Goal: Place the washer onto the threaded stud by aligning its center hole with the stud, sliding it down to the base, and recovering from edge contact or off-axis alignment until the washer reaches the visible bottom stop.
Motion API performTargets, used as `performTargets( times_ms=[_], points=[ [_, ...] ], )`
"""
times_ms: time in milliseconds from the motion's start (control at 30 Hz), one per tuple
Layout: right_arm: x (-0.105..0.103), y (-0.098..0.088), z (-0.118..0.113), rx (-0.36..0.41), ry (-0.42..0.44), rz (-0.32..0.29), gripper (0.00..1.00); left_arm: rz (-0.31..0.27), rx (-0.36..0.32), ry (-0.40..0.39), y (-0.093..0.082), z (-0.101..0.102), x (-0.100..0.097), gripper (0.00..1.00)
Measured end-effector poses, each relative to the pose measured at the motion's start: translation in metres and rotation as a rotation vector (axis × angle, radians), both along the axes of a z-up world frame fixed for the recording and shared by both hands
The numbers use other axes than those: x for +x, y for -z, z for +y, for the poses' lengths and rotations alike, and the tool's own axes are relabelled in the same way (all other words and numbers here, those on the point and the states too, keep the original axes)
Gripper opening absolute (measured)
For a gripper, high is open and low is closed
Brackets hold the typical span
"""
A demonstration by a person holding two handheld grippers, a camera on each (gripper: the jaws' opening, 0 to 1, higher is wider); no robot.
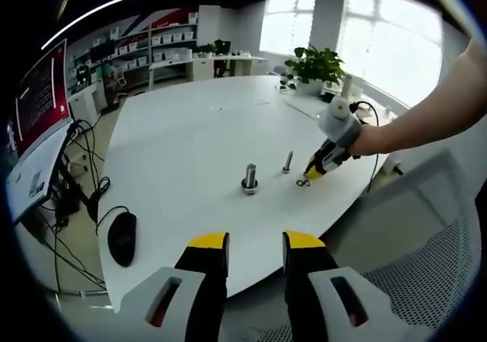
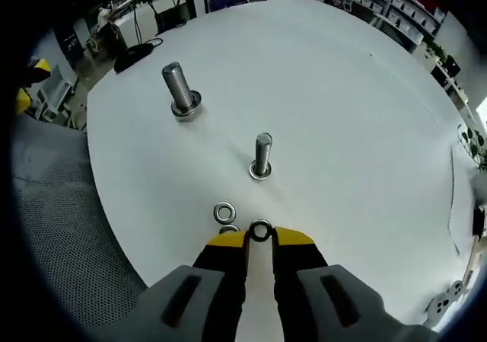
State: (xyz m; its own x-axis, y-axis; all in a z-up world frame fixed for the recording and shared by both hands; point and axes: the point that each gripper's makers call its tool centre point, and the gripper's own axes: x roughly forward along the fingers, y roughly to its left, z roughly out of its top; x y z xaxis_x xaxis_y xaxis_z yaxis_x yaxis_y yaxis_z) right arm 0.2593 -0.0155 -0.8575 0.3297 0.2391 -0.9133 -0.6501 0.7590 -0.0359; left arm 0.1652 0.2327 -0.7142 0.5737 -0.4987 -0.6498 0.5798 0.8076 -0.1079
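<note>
Two silver steel threaded studs (image 2: 261, 157) and small silver ring washers (image 2: 224, 212) sit on the plain white round table (image 2: 365, 113). The black right gripper (image 2: 260, 238) has yellow tips. A black oval mouse (image 1: 122, 237) lies near the table's edge.

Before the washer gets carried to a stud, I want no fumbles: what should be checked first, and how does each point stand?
1. Washer between the right gripper tips: ok, pinched at the tips.
2. Grip secure: cannot tell.
3. Nearer stud upright: ok.
4. Path to that stud free: ok, the spare washer lies off to the side.
5. Larger stud already carrying a washer: cannot tell.
6. Left gripper out of the way: ok, open, back at the table edge.
</note>
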Motion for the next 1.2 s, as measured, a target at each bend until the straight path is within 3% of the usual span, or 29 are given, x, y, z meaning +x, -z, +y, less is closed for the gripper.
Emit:
performTargets(
  times_ms=[733,1000,1200],
  points=[
    [0.023,-0.055,0.021,0.077,-0.015,-0.161,0.14,-0.007,-0.002,0.010,-0.001,-0.002,-0.001,0.26],
    [0.029,-0.061,0.033,0.081,-0.044,-0.195,0.14,-0.007,-0.001,0.010,-0.001,-0.002,-0.002,0.26],
    [0.031,-0.055,0.034,0.072,-0.057,-0.187,0.14,-0.007,-0.001,0.009,-0.001,-0.001,-0.002,0.26]
  ],
)
